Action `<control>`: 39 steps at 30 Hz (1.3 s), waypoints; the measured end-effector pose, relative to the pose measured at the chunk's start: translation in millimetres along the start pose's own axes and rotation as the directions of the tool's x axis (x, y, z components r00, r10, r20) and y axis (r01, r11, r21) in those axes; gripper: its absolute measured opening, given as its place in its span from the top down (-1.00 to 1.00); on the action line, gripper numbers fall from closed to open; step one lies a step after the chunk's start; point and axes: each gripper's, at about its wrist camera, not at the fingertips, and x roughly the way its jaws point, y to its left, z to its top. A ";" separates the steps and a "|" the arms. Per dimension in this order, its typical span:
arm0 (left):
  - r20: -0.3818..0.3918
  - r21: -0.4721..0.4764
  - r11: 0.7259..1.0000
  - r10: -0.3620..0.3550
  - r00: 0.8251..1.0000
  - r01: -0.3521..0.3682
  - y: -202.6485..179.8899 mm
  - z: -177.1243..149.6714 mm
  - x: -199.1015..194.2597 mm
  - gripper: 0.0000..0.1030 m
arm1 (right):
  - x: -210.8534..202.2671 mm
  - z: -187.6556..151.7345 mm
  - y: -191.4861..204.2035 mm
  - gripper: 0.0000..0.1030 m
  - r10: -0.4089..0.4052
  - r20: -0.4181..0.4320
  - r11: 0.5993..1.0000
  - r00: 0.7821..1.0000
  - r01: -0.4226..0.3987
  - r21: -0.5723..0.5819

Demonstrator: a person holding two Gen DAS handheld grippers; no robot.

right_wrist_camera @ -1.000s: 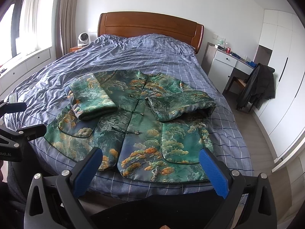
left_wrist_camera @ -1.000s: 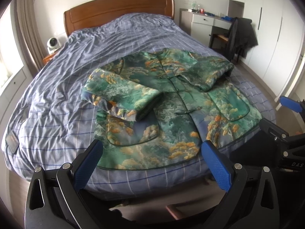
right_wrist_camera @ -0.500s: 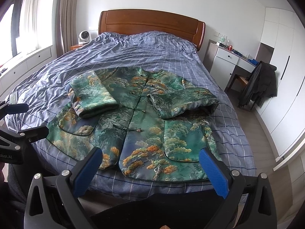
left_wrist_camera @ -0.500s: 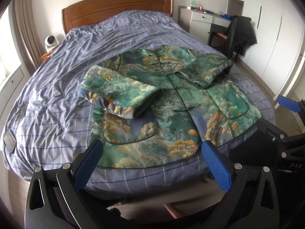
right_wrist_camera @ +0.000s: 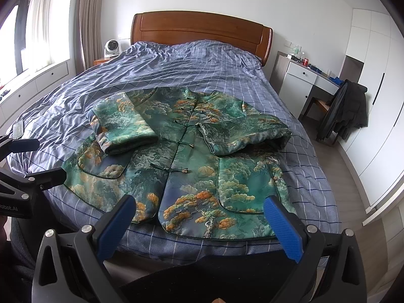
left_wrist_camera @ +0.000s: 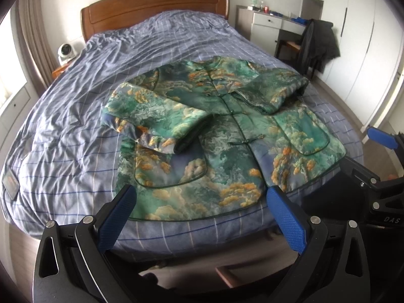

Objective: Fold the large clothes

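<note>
A green patterned jacket point(left_wrist_camera: 227, 136) with orange and white cloud print lies face up on the bed, hem toward me. It also shows in the right wrist view point(right_wrist_camera: 181, 156). Both sleeves are folded in over the chest: the left sleeve point(left_wrist_camera: 156, 118) and the right sleeve point(right_wrist_camera: 242, 133). My left gripper point(left_wrist_camera: 199, 202) is open and empty, above the hem near the bed's foot. My right gripper point(right_wrist_camera: 199, 210) is open and empty, above the hem's right half. The right gripper also shows at the right edge of the left wrist view point(left_wrist_camera: 378, 161).
The bed point(left_wrist_camera: 63, 139) has a blue checked cover and a wooden headboard point(right_wrist_camera: 202, 30). A white desk point(right_wrist_camera: 305, 75) and a chair with a dark coat point(right_wrist_camera: 346, 111) stand right of the bed. A small fan point(right_wrist_camera: 112, 46) sits at the left.
Both grippers have moved slightly closer to the jacket's hem. The jacket has not moved and both grippers stay open.
</note>
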 end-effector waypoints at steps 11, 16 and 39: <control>0.000 0.000 1.000 0.000 1.000 0.000 -0.2 -0.1 -0.1 -0.99 | 0.0 0.4 -0.8 -1.00 0.000 -0.001 1.000 1.000 0.000 0.000; 0.001 0.001 1.000 -0.001 1.000 0.001 -1.8 0.0 0.2 -0.99 | 0.0 -0.1 -0.2 -1.00 0.001 -0.002 1.000 1.000 -0.001 0.000; -0.001 0.000 1.000 -0.002 1.000 0.002 -3.0 -0.7 0.0 -0.99 | 0.0 -1.2 2.3 -1.00 0.003 -0.005 1.000 1.000 -0.003 -0.001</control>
